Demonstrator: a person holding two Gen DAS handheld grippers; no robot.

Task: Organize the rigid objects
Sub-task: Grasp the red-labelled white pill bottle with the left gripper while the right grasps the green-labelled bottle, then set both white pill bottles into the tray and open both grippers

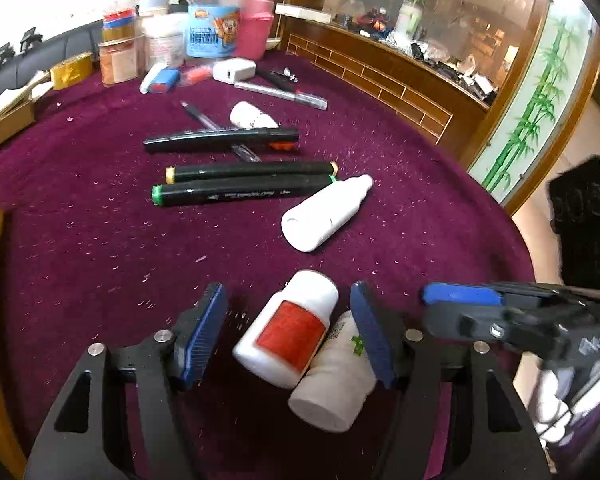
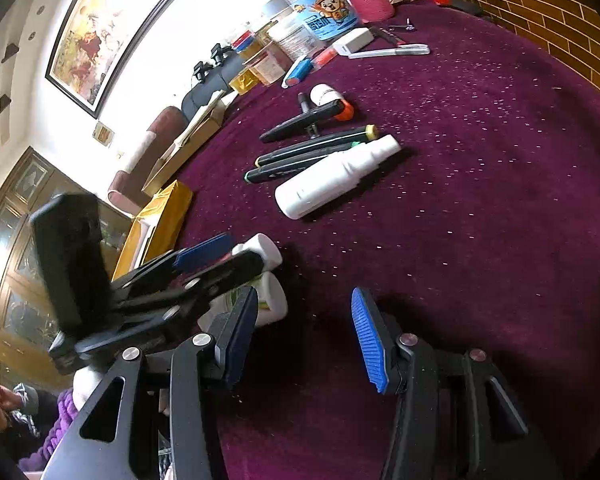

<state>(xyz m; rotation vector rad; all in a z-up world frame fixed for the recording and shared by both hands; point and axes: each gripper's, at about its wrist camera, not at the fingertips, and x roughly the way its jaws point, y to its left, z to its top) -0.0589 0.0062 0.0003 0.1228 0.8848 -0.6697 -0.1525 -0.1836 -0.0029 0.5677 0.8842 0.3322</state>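
Left gripper (image 1: 288, 336) tilted down (jaws apart)

Daylight floods in behind the jars (image 1: 210, 28) at the far edge of my table (image 1: 80, 240), bleaching that wall to blank white in both views; the purple cloth stays evenly lit and sharp in the middle; my right tongs (image 2: 304, 340) cast a dark shadow on the cloth beneath them; my other tongs (image 2: 220, 264) and the jars look smeared by motion; the fisheye bends straight lines, and the corners fall to black.
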